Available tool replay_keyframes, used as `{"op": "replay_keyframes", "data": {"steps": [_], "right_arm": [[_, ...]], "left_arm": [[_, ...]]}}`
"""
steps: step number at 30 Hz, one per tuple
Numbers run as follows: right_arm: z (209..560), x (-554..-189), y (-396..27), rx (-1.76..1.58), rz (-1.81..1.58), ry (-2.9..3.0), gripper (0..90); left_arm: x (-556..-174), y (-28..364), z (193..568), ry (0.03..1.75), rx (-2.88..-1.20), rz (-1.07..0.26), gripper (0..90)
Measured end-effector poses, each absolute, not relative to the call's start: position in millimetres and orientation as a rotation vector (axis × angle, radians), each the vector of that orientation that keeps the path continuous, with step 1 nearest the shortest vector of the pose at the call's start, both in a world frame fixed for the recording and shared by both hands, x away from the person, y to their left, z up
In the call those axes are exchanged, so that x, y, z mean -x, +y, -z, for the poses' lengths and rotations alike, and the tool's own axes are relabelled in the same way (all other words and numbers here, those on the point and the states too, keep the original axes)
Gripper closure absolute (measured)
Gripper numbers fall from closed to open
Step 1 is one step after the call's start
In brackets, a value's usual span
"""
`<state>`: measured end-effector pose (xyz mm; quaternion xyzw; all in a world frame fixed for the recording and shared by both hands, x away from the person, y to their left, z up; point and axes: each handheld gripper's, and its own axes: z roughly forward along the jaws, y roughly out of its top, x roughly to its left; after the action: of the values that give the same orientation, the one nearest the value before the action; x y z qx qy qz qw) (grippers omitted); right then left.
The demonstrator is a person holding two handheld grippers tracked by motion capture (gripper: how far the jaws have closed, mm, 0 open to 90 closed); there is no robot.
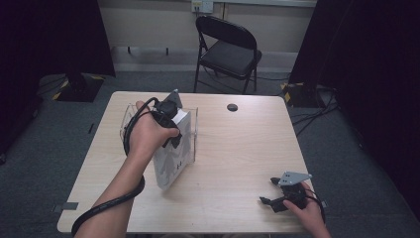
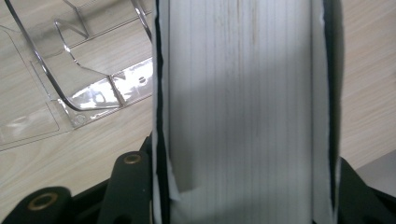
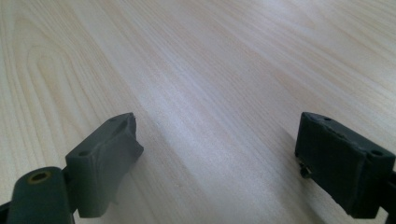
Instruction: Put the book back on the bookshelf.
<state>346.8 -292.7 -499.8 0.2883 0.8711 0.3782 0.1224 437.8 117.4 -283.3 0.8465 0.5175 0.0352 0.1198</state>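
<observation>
1. High view: left tool clamped on a thick white book, standing on edge on the worktop beside a clear acrylic stand. Risk: book tips if released off-balance.
2. Left gripper view: jaws pinch covers; pages could sag or slip.
3. Right gripper view: right tool wide open, empty, no support.

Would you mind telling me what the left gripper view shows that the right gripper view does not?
The left gripper view shows a thick white book clamped page-edge on in the left gripper, with a clear plastic stand lying on the table behind it. The right gripper view shows the right gripper with its fingers spread wide apart and nothing between them, just above bare wood. Both share the light wooden table and black fingers rising from the bottom edge.
</observation>
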Motion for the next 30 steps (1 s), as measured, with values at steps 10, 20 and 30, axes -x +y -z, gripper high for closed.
{"op": "replay_keyframes", "data": {"steps": [10,20,30], "right_arm": [[499.8,-346.8,-292.7,-0.841,-1.104,2.542,11.9],[499.8,-346.8,-292.7,-0.841,-1.104,2.542,11.9],[499.8,-346.8,-292.7,-0.841,-1.104,2.542,11.9]], "left_arm": [[-441.8,112.7,280.7,1.594,-2.419,-0.101,52.8],[-448.3,111.5,282.5,1.598,-2.383,-0.114,52.8],[-453.6,107.6,278.8,1.66,-2.348,-0.157,52.7]]}}
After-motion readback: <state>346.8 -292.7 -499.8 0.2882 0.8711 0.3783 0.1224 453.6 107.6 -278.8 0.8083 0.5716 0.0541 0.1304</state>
